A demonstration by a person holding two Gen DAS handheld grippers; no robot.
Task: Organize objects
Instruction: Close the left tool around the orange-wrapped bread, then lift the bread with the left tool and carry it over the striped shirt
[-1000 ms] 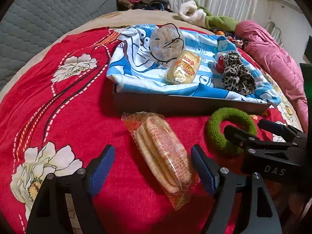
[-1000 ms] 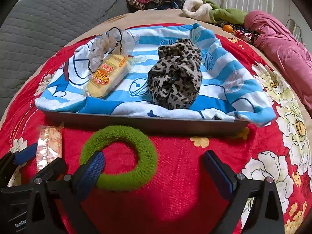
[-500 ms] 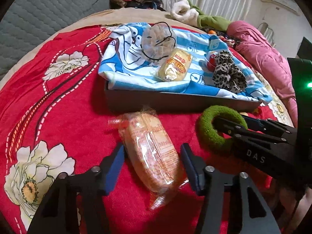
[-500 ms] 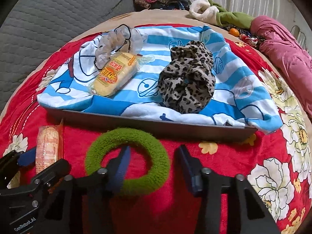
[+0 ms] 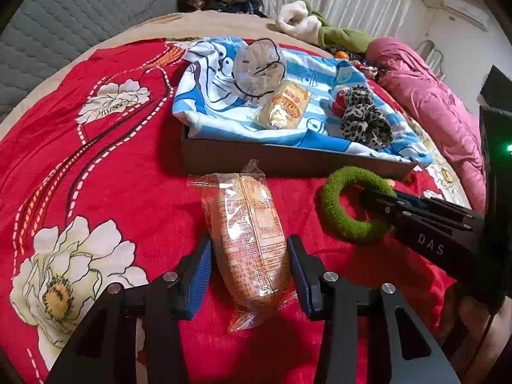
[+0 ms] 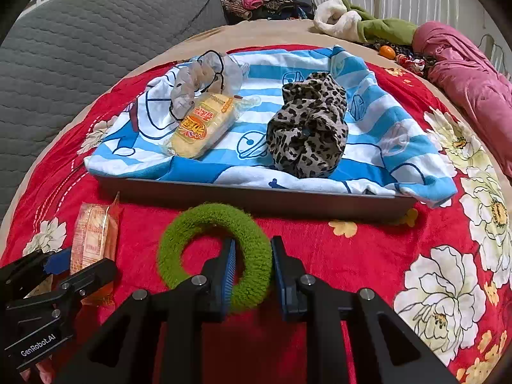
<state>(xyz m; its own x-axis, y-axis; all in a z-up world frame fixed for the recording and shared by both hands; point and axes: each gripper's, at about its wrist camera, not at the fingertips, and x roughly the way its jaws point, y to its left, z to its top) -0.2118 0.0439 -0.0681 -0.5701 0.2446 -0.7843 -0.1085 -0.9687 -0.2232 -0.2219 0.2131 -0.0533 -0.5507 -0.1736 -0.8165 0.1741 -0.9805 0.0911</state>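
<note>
At lower centre, the left gripper (image 5: 249, 264) clamped a wrapped biscuit packet (image 5: 246, 236); the right gripper (image 6: 252, 267) pinched a green fuzzy ring (image 6: 214, 252) below the tray (image 6: 256, 196).

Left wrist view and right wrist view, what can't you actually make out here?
- Red item in the tray: left wrist view, half hidden by the leopard scrunchie; absent from the right wrist view.
- Wafer pack: right wrist view, its near end hidden by the left tool.
- Wafer label print: too small.
</note>
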